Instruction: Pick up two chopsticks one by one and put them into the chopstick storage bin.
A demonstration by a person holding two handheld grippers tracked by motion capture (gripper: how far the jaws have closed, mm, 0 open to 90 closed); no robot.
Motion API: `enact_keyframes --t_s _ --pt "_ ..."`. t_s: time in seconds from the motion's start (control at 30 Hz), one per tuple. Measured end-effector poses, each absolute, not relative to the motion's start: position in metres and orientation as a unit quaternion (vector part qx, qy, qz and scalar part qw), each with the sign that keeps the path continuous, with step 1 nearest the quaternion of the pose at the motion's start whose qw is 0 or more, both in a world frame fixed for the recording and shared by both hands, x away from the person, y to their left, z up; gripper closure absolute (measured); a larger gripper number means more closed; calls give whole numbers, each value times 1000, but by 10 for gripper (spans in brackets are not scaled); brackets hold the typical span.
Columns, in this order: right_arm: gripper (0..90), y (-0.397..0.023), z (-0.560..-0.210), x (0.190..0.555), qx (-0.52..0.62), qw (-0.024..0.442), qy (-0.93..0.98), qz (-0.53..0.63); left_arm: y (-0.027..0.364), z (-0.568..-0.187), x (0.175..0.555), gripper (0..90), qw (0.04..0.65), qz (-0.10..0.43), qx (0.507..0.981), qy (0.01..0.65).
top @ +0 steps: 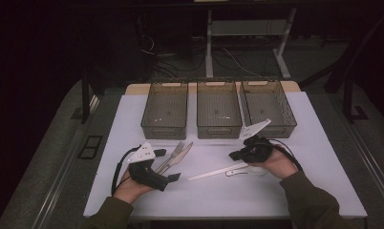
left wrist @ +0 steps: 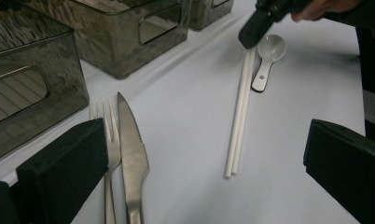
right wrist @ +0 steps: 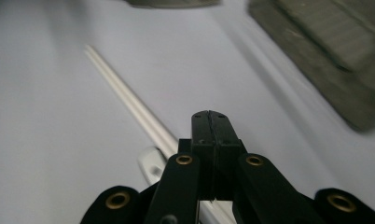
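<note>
My left gripper [top: 167, 165] stands open near the table's front left, its jaws apart with nothing between them. Just beyond it lie a metal fork [top: 173, 153] and a knife [top: 182, 153], side by side. In the left gripper view [left wrist: 204, 144] the fork [left wrist: 108, 140] and knife [left wrist: 132, 154] lie beside the left jaw, and white chopsticks [left wrist: 239, 116] lie in the middle. My right gripper [top: 235, 155] is shut and holds nothing; it hovers over the far end of the chopsticks [top: 214, 172] and a white spoon [top: 245, 171]. The right gripper view [right wrist: 210, 123] shows the chopsticks [right wrist: 129, 98] and spoon [right wrist: 150, 168] below its jaws.
Three smoky see-through bins stand in a row at the back of the white table: left [top: 165, 125], middle [top: 218, 128], right [top: 276, 128]. Bare table surface lies at the front and along the right side. The floor beyond is dark, with desk legs and cables.
</note>
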State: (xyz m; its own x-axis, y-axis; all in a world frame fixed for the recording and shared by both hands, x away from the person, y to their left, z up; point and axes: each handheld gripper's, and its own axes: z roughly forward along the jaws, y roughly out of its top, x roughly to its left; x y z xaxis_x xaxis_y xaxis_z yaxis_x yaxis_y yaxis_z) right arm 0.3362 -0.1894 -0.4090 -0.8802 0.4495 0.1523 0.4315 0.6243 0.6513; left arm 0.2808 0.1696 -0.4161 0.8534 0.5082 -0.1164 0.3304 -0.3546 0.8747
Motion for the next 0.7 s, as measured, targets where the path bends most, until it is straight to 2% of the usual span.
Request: enact_keyframes --t_s 0.27,0.43,0.7 --pt "895 -137 -422 311 157 0 924 349 170 -416 281 0 508 87 818 257" --pt "896 -109 -436 305 143 4 931 337 170 -416 281 0 508 87 818 256" --pt "896 -97 -442 309 142 10 930 338 170 -416 281 0 508 86 818 256"
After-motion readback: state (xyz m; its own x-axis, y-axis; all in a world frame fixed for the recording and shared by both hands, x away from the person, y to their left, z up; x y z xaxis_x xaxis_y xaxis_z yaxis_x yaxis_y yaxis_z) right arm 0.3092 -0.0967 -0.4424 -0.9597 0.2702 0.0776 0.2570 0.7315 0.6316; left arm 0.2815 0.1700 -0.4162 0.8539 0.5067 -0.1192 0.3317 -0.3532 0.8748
